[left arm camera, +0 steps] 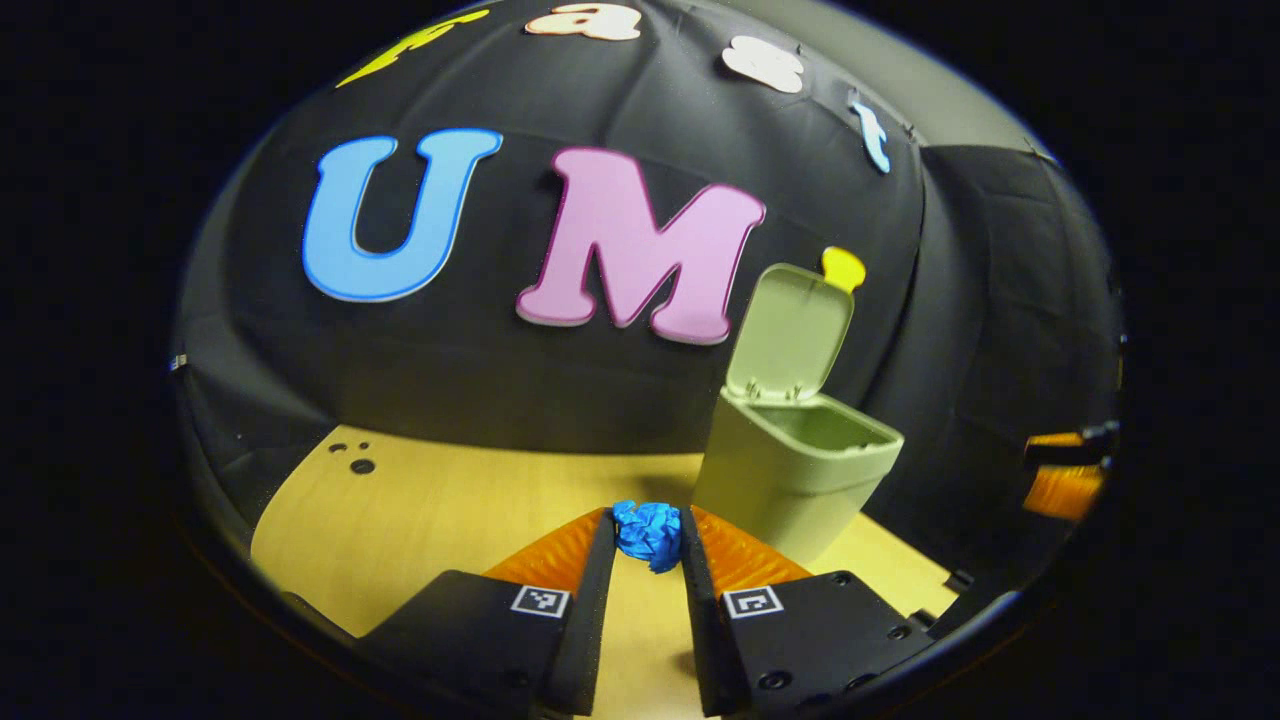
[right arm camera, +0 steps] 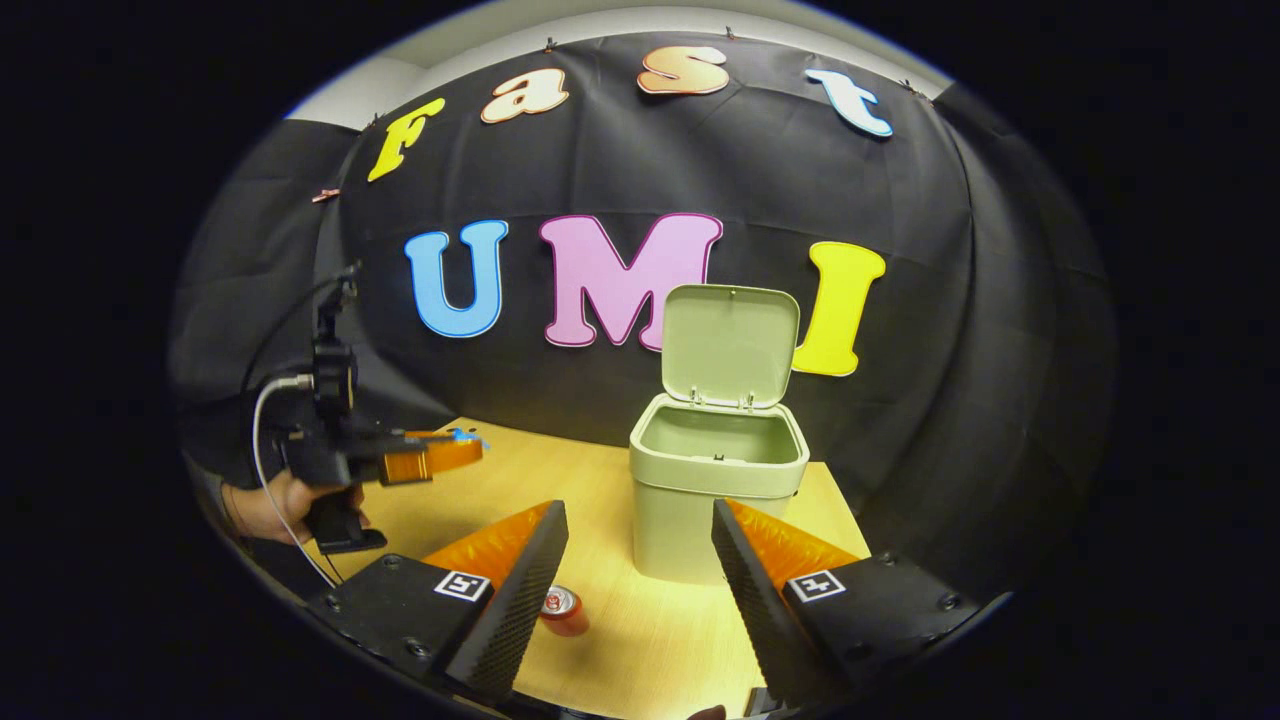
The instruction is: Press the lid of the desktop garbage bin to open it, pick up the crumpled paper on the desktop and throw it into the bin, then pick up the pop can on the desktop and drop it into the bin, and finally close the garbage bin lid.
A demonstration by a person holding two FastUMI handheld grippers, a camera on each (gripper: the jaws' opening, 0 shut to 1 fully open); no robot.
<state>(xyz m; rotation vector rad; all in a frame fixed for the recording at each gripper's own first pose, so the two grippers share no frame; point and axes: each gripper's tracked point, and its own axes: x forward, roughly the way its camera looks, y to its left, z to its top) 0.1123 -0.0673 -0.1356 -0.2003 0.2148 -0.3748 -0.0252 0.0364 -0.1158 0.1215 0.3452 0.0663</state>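
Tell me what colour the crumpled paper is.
Blue. The crumpled paper shows best in the left gripper view, held between the left gripper fingers.

square coded markers on each tool (right arm camera: pixel 640 560), pop can (right arm camera: pixel 562 609) print seemingly unreadable

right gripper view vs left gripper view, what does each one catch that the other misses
Right gripper view alone: the pop can lying on the table between the open right gripper fingers, and a hand holding the left gripper.

Left gripper view alone: the crumpled paper seen close, clamped between that gripper's fingers.

Both: the bin with its lid up, the table.
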